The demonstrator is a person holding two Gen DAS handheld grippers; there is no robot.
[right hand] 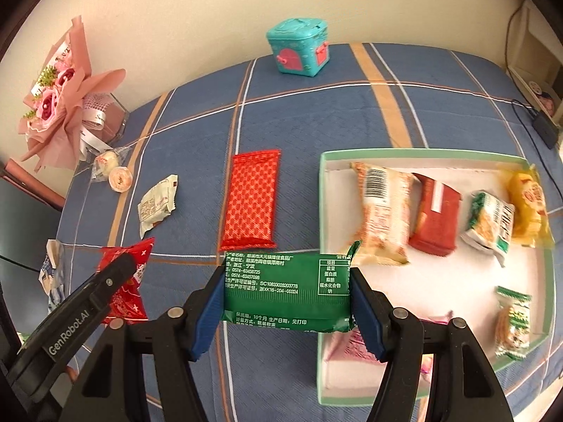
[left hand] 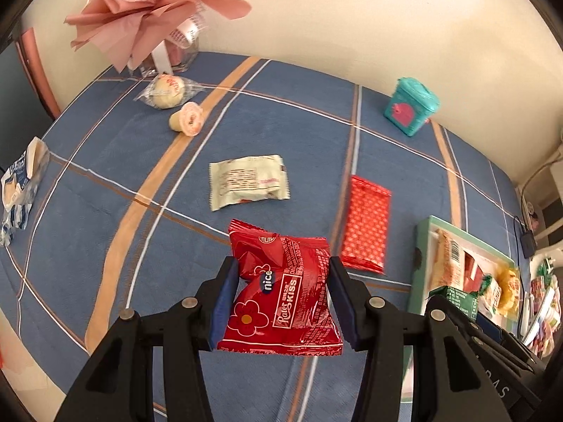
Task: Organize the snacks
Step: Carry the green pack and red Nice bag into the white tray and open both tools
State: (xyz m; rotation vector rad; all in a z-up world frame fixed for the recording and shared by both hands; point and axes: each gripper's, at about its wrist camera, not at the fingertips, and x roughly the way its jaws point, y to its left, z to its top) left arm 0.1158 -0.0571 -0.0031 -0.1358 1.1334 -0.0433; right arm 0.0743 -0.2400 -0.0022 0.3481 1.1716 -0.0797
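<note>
In the left wrist view the left gripper (left hand: 281,302) has its blue-padded jaws clamped on the sides of a red snack packet (left hand: 281,295) printed with a flower, held clear above the blue plaid cloth (left hand: 105,161). On the cloth beyond it lie a cream wrapper (left hand: 248,181) and, to its right, a long red patterned packet (left hand: 367,223); farther back, near a pink paper bouquet (left hand: 147,3), sit a round snack in clear film (left hand: 167,91) and a small jelly cup (left hand: 188,119) on its side. A teal toy box (left hand: 411,105) stands by the wall, and the green-rimmed tray (left hand: 422,246) shows at the right edge. In the right wrist view the right gripper (right hand: 286,299) grips a green snack packet (right hand: 286,290) by its two ends, held crosswise at the tray's (right hand: 422,153) near left corner, overlapping the rim. Inside the tray lie several wrapped snacks in a row, among them an orange-white pack (right hand: 381,211) and a dark red pack (right hand: 434,219), and a yellow one (right hand: 527,204) at the far right
</note>
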